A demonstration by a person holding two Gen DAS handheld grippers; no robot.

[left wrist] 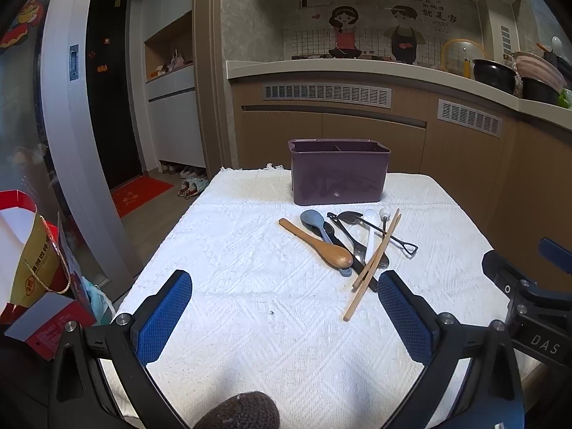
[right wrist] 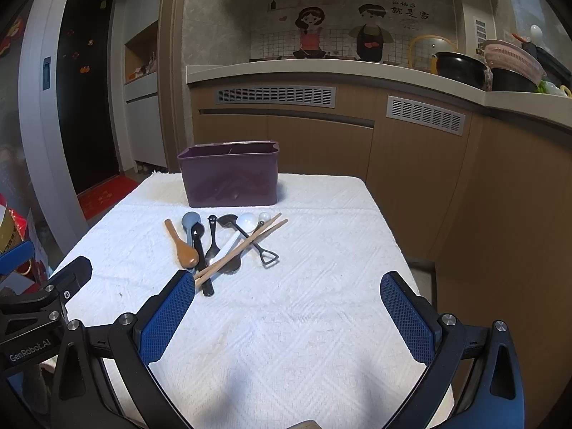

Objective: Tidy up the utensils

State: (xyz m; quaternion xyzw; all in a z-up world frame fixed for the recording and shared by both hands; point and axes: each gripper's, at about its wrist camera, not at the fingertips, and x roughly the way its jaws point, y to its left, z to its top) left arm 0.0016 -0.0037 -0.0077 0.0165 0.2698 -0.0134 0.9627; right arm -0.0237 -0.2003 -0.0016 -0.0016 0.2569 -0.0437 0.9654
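A purple utensil holder (left wrist: 339, 173) (right wrist: 230, 175) stands at the far side of the white cloth. In front of it lies a pile of utensils: a wooden spoon (left wrist: 318, 244) (right wrist: 181, 245), a grey-blue spoon (left wrist: 314, 222) (right wrist: 189, 222), black spoons (left wrist: 352, 236) (right wrist: 213, 241), a white spoon (left wrist: 370, 227) (right wrist: 237, 230), a small black shovel-shaped spoon (left wrist: 389, 236) (right wrist: 257, 245) and wooden chopsticks (left wrist: 373, 262) (right wrist: 243, 246) across the top. My left gripper (left wrist: 284, 316) is open and empty, near the table's front. My right gripper (right wrist: 287, 316) is open and empty, its left pad (right wrist: 168, 316) close to the chopstick ends.
The table is covered by a white textured cloth (left wrist: 268, 286) (right wrist: 304, 286). A kitchen counter (left wrist: 357, 68) with pots and baskets runs behind. Red and yellow bags (left wrist: 32, 261) stand left of the table. The right gripper's body (left wrist: 532, 296) shows at the right in the left wrist view.
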